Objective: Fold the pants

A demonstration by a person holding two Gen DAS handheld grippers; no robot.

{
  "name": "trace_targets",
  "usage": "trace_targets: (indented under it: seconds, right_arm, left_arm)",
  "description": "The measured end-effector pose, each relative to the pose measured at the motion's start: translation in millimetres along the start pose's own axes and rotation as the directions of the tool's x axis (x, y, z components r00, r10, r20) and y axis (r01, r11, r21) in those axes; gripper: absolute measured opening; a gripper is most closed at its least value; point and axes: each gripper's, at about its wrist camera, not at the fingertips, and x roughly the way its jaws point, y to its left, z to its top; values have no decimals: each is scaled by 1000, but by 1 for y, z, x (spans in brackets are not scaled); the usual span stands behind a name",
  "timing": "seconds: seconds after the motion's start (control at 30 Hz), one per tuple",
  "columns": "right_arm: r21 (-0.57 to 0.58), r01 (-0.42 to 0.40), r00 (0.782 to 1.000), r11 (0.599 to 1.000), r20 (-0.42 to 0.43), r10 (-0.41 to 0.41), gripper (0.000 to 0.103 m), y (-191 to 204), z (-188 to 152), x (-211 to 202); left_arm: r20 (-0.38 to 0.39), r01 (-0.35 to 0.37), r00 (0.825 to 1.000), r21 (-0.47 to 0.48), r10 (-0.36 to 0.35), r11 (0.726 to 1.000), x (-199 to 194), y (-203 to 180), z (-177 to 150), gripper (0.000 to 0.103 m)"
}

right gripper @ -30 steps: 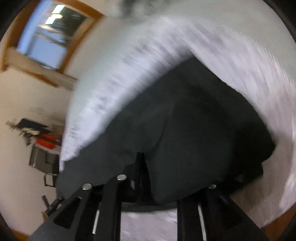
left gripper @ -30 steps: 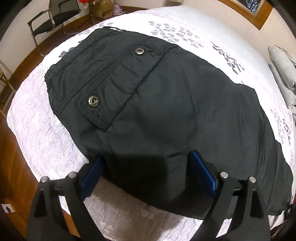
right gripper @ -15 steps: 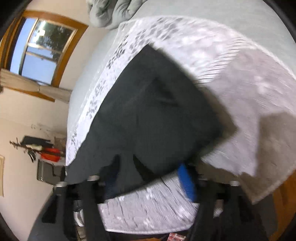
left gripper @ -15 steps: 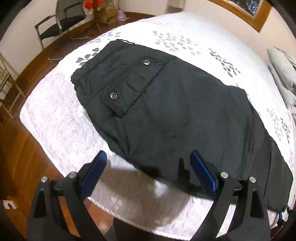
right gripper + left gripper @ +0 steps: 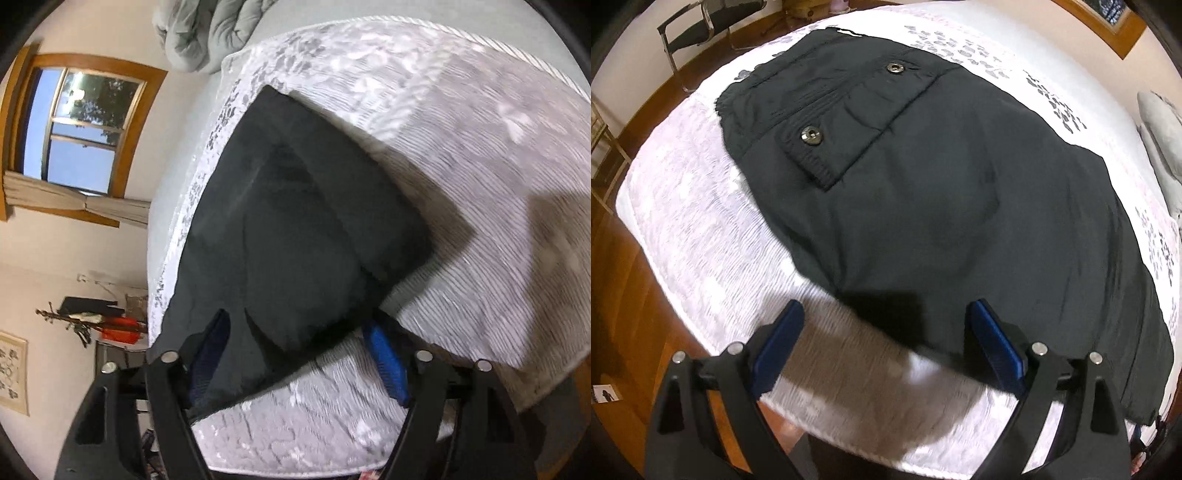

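1. Pants (image 5: 942, 192): black, lying flat on the bed (image 5: 701, 236), folded lengthwise so one leg lies over the other. The waistband end, with its flap pocket and two metal snaps (image 5: 811, 133), is at the far left in the left wrist view; the legs run off to the right.

2. Left gripper (image 5: 882, 347): fingers (image 5: 993, 347) wide apart and empty, hovering over the near edge of the pants at the seat. A second ago that edge lay up against both fingers; half a second ago the gripper stood clear of it, and now it is close again with nothing between the pads but bedspread and shadow.

3. Right gripper (image 5: 299, 354): fingers (image 5: 386, 362) part-way apart and closing, with the hem-end corner of the pants between them. The left pad is against or just beside the cloth; the right pad stands visibly clear, so no grip yet. A second ago this view was blurred, with dark cloth close up against the fingers; the jaws have since opened wide and begun to narrow again.

4. Reading for the task: the lengthwise fold looks done and laid down. Both grippers appear to be re-gripping, probably for a crosswise fold bringing hems toward the waistband.

5. Other items: grey bedding (image 5: 207, 33) at the bed head; window (image 5: 81, 129); chair (image 5: 701, 26).
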Motion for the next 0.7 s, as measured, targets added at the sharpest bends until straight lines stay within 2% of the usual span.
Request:
trace_targets:
  seconds: [0.03,0.07,0.1,0.13,0.2,0.33,0.43,0.5,0.6,0.7]
  right_arm:
    - [-9,15,1000,1000,-1,-15,41,2,2,4]
    - [-13,28,1000,1000,-11,-29,34,5,6,10]
    - [-22,26,1000,999,-12,-27,20,3,6,8]
    - [-41,25,1000,999,-8,-25,13,9,7,9]
    - [-120,43,999,992,11,-42,9,31,13,3]
    - [-250,40,999,967,29,-34,8,75,36,-8]
    - [-290,38,998,956,56,-23,7,91,50,-20]
    - [-285,61,996,957,78,-40,7,84,55,-28]
    - [-201,89,993,975,100,-70,7,53,65,-32]
    - [-111,111,991,988,92,-101,7,19,67,-21]
  left_arm:
    - [1,3,1000,-2,-3,1000,4,-1,3,91]
    - [3,6,1000,-6,-6,1000,7,-5,6,92]
    - [13,13,1000,-9,-13,1000,9,-7,9,92]
    - [20,14,1000,-11,-14,1000,11,-9,10,92]
    - [32,16,999,-23,-16,1000,15,-14,13,91]
    - [65,18,998,-71,-13,997,18,-23,18,91]
    - [95,20,995,-65,-14,998,19,-42,22,89]
    - [102,29,994,-28,-26,999,21,-61,23,87]
    - [91,50,994,30,-52,998,26,-89,23,87]
    - [93,35,995,83,-43,996,31,-108,21,89]
